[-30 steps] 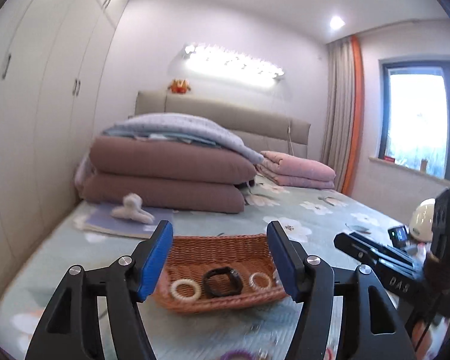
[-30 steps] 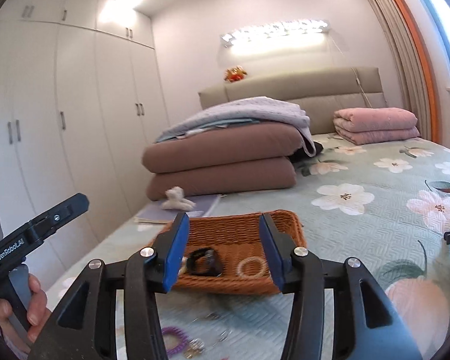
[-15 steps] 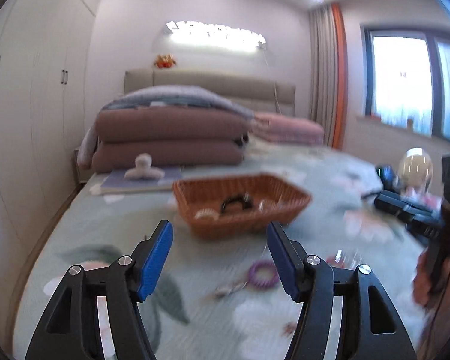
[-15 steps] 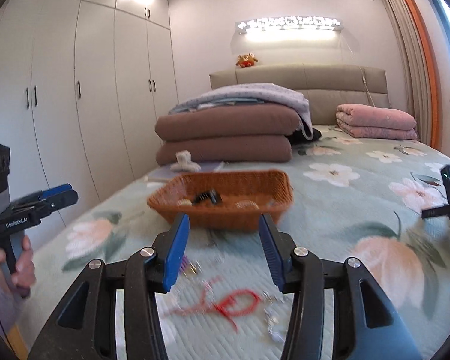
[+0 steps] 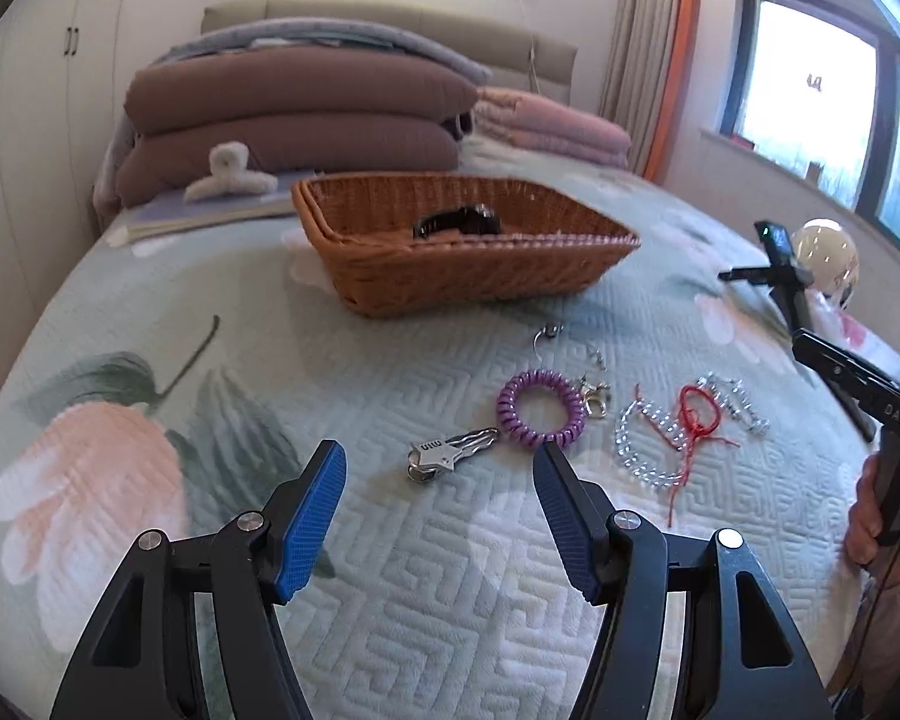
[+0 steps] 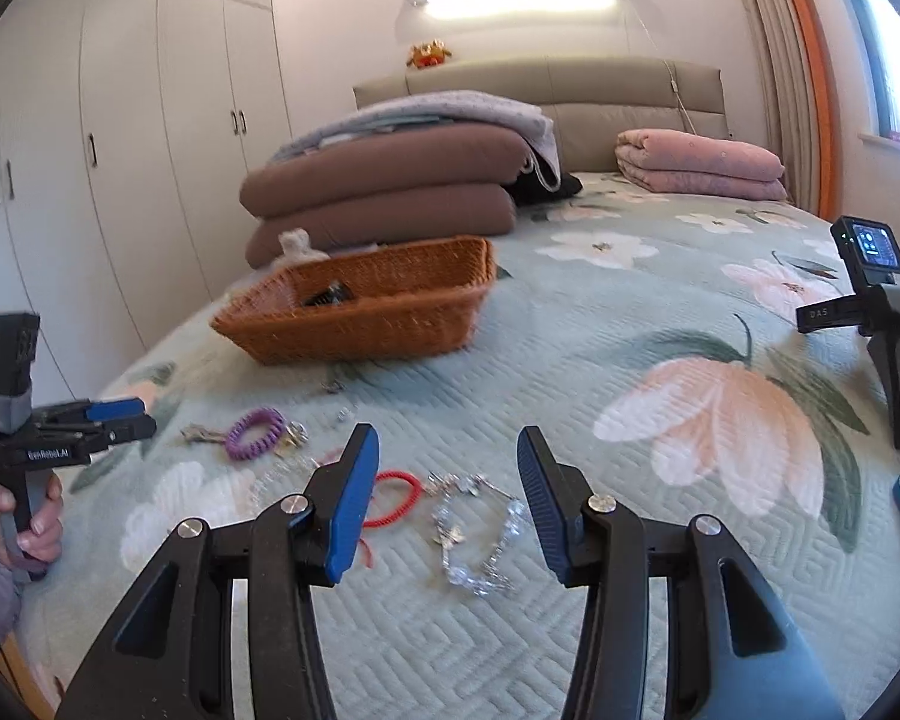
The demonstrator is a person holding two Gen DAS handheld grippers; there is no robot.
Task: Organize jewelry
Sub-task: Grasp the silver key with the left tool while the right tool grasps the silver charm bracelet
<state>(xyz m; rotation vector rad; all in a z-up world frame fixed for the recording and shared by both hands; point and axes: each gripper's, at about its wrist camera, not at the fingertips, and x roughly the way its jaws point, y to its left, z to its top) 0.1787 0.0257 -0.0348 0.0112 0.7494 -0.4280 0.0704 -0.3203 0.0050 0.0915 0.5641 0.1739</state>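
Note:
A brown wicker basket (image 5: pixel 450 276) sits on the bed with a black bracelet (image 5: pixel 459 221) inside; it also shows in the right wrist view (image 6: pixel 360 324). In front of it lie a purple coil bracelet (image 5: pixel 540 414) with keys (image 5: pixel 450 455), a red cord bracelet (image 5: pixel 699 414) and clear bead chains (image 5: pixel 642 450). My left gripper (image 5: pixel 441 474) is open and empty, just short of the keys. My right gripper (image 6: pixel 447 462) is open and empty over the red cord (image 6: pixel 396 495) and a silver chain (image 6: pixel 474 528).
Folded brown quilts (image 5: pixel 294 120) and a pink blanket (image 5: pixel 546 126) are stacked at the headboard. A white hair claw (image 5: pixel 231 171) lies on a book behind the basket. A device on a small stand (image 6: pixel 882 324) stands on the bed at right.
Both grippers have pulled back from the basket and tilted down toward the loose jewelry on the bedspread. Both stay open and empty.

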